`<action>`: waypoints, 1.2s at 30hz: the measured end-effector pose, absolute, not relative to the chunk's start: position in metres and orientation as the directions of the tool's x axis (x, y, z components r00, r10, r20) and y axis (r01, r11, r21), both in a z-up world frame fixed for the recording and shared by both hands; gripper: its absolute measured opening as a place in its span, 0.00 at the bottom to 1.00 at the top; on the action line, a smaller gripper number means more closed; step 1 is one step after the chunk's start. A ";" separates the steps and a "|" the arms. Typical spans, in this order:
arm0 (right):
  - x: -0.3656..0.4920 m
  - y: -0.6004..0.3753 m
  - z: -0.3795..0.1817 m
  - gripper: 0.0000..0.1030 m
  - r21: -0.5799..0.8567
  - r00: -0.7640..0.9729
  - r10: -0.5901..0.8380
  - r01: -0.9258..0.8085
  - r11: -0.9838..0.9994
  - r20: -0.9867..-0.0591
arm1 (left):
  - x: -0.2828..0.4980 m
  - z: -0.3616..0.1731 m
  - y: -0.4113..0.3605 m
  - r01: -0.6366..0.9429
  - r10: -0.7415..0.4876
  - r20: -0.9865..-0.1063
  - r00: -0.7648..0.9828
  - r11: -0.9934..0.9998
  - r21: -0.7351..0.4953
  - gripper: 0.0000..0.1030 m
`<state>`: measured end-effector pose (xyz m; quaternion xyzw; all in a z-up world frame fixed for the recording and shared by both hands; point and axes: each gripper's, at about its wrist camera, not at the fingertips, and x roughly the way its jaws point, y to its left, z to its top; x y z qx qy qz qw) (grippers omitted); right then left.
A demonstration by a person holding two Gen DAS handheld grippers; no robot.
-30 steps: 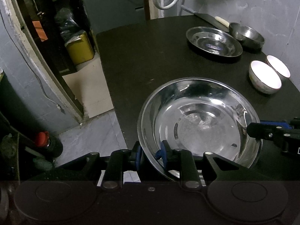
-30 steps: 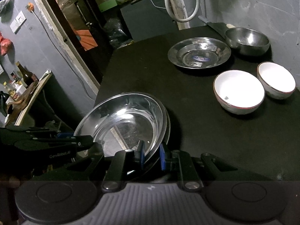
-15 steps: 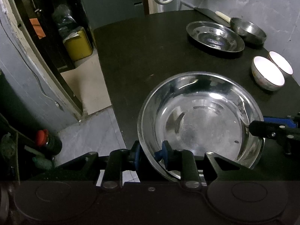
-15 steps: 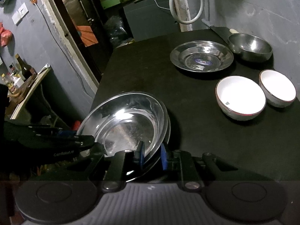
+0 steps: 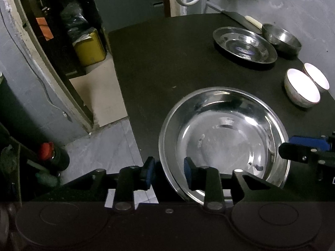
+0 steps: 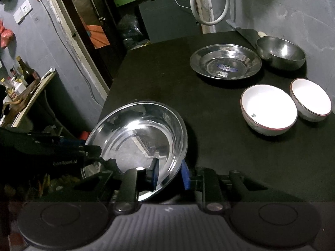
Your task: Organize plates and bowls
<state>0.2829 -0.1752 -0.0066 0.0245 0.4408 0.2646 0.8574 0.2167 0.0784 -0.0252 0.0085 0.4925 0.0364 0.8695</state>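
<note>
Looking from the left wrist, a yellow container [image 5: 90,47] sits on the floor at ten o'clock, unseen from the right wrist, which instead shows a shelf of bottles [image 6: 18,79] at nine o'clock. The black table [image 5: 163,62] stands against a grey wall, above grey floor tiles. The large steel plate [image 5: 224,144], shiny and shallow, lies at the table's near edge. The left gripper [image 5: 168,172] has just been opening, its blue pads spread either side of the rim and clear of it. The right gripper [image 6: 168,174] has also been opening, rim between its pads; contact is unclear. At two o'clock: a smaller steel plate [image 6: 226,63], a steel bowl [image 6: 280,52], two white bowls [image 6: 269,108].
</note>
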 end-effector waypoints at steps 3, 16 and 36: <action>0.284 -0.177 -0.006 0.31 0.282 0.473 0.482 -0.432 0.856 -0.737 | 0.218 -0.021 0.080 -0.065 0.074 -0.849 0.524 0.997 0.047 0.59; 0.322 -0.208 0.013 0.92 0.257 0.598 0.451 -0.383 0.887 -0.663 | 0.265 0.005 0.077 -0.094 0.055 -0.748 0.662 0.995 -0.010 0.99; 0.442 -0.225 -0.003 0.99 0.199 0.702 0.304 -0.230 0.953 -0.644 | 0.418 -0.015 0.036 -0.054 -0.071 -0.718 0.693 0.987 -0.150 0.99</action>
